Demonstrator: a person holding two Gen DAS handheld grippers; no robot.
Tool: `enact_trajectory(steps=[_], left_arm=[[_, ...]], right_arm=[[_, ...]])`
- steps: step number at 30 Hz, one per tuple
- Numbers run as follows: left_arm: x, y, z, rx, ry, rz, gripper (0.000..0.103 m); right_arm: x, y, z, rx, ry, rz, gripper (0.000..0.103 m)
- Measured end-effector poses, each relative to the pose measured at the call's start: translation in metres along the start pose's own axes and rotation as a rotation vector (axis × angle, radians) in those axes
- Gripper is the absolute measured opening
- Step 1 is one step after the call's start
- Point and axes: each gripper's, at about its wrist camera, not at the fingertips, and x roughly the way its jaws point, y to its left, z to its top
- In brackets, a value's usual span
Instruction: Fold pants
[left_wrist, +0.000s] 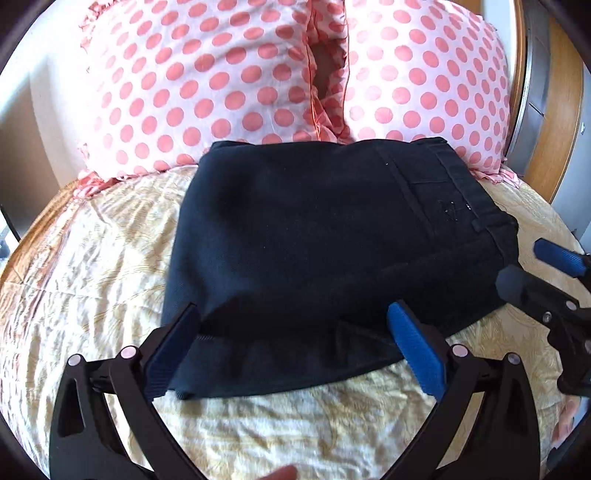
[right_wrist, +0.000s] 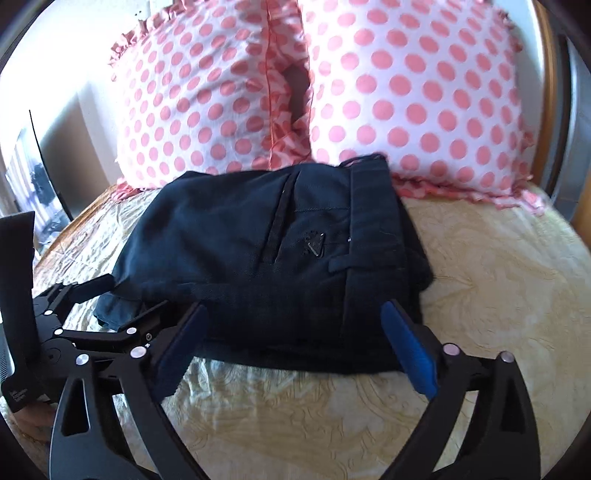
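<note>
The dark navy pants (left_wrist: 325, 240) lie folded into a compact stack on the bed. Their waistband (right_wrist: 373, 236) faces right, a leg hem poking out at the near-left corner.

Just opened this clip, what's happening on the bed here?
A person with a handheld gripper in each hand is folding dark navy pants on a cream bedspread, in front of two pink polka-dot pillows. The pants already lie in a compact folded stack. The left gripper and the right gripper are both open at the stack's near edge, gripping nothing.
</note>
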Motion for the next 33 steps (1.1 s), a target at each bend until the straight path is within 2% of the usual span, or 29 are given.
enact_trajectory(steps=[5, 9, 12, 23, 33], left_arm=[[-0.019, 0.001, -0.013, -0.002, -0.008, -0.004, 0.101], [-0.029, 0.003, -0.028, 0.031, -0.021, 0.053, 0.101], [-0.035, 0.007, -0.039, 0.033, -0.026, 0.065, 0.101], [-0.048, 0.013, -0.066, -0.015, 0.002, 0.041, 0.101], [-0.047, 0.014, -0.078, -0.035, 0.022, 0.067, 0.101]], right_arm=[[-0.022, 0.014, -0.017, -0.019, -0.048, -0.102, 0.102], [-0.037, 0.021, -0.03, -0.027, -0.08, -0.166, 0.102], [-0.046, 0.028, -0.042, -0.051, -0.094, -0.207, 0.102], [-0.05, 0.04, -0.07, -0.051, -0.078, -0.232, 0.102], [-0.047, 0.045, -0.079, -0.063, -0.072, -0.255, 0.102]])
